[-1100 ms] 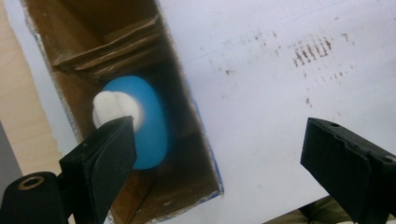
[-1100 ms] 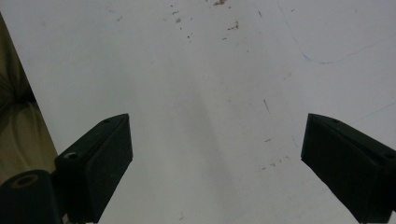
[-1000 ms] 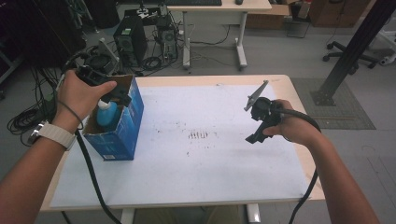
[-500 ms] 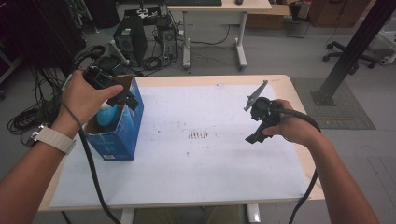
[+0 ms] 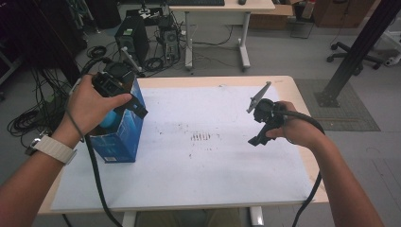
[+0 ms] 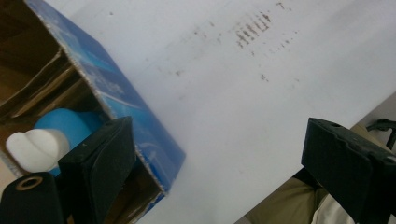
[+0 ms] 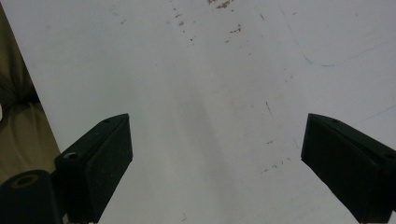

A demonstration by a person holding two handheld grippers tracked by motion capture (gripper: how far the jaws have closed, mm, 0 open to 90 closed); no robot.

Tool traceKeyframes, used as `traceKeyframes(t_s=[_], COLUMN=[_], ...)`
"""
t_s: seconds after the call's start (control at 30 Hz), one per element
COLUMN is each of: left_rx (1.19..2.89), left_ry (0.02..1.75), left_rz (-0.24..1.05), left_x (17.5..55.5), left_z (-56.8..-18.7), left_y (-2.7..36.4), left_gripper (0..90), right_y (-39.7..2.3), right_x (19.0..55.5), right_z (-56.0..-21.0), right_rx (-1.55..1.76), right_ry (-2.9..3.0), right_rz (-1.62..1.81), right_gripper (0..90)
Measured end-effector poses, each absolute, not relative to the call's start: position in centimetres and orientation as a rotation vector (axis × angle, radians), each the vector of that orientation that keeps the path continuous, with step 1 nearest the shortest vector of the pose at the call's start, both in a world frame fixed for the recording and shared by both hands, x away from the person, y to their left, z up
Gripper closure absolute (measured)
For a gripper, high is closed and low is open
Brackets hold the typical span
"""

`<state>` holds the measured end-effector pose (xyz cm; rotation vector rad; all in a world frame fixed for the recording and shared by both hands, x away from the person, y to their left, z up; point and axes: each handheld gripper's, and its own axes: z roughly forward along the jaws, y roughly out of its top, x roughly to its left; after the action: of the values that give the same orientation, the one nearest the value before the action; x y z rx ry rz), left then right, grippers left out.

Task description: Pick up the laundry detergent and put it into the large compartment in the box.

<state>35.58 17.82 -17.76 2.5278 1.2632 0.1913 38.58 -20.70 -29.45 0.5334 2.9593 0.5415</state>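
Note:
A blue cardboard box [image 5: 122, 138] stands open-topped at the table's left side. Inside it sits a blue rounded object [image 6: 70, 126] with a white cap [image 6: 29, 145]. My left gripper [image 5: 131, 103] hovers over the box's top, open, with one jaw above the box's opening and the other over the white table surface; the same gripper [image 6: 219, 154] holds nothing. My right gripper [image 5: 259, 135] is held above the right part of the table, far from the box. Its jaws [image 7: 217, 158] stand wide open over bare white surface.
The white table top [image 5: 208, 170] has a patch of dark smudges [image 5: 201, 137] in the middle. Its wooden edge [image 5: 302, 109] runs close by the right hand. Behind the table are computer towers [image 5: 127, 40], floor cables, another desk [image 5: 222, 7] and a black post [image 5: 359, 47].
The left hand and its gripper have shifted slightly over the box top. The right gripper has held its place.

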Motion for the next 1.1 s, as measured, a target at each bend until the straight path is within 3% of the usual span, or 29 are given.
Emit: traceKeyframes(t_s=[1.1], left_rx=[2.633], left_ry=[0.934], left_rz=[0.146], left_x=[32.9], left_z=[-19.0], left_y=[14.3], left_gripper=[9.9], right_y=[-20.3], right_x=[38.1], right_z=[-29.0], right_rx=[0.526], right_ry=[2.951], right_rz=[0.544], right_gripper=[9.0])
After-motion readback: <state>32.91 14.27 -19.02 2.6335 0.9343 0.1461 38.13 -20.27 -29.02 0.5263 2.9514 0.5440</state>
